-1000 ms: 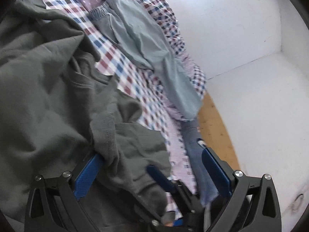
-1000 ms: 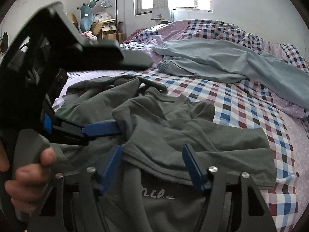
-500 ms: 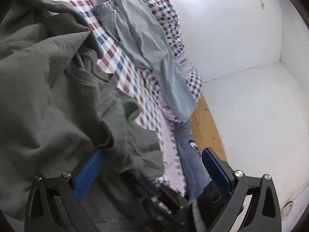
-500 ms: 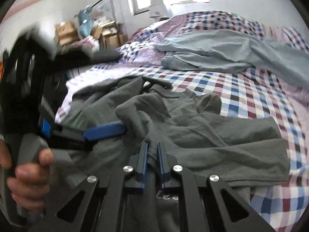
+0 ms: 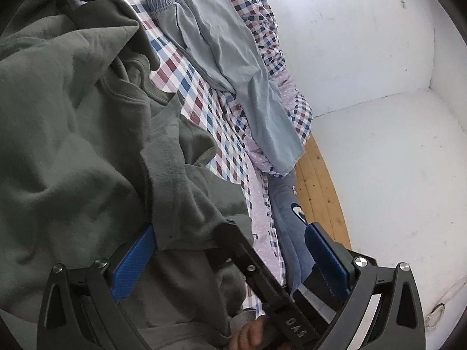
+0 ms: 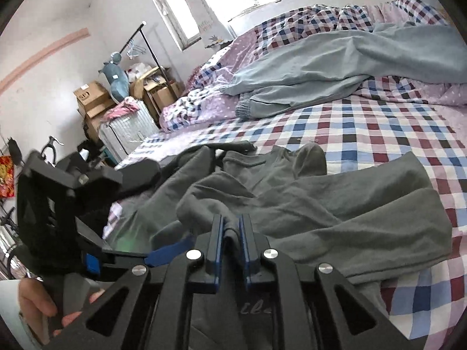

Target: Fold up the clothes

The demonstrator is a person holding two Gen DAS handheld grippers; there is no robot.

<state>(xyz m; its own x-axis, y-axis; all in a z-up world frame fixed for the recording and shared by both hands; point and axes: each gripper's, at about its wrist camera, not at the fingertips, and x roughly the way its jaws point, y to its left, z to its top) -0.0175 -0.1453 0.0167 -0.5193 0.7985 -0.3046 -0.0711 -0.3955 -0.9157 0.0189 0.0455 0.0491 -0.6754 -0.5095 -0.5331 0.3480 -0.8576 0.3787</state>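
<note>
In the left wrist view the left tool stands spread wide, its blue pads apart, with the rumpled grey T-shirt lying on the checked bed sheet under and ahead of its left pad, light blue-grey trousers farther ahead, and the black body of the right tool crossing between the pads. In the right wrist view the right tool is clenched on a bunched fold of the grey T-shirt, which spreads ahead and to its right over the bed sheet; the left tool sits to its left, held by a hand, with the trousers far ahead.
</note>
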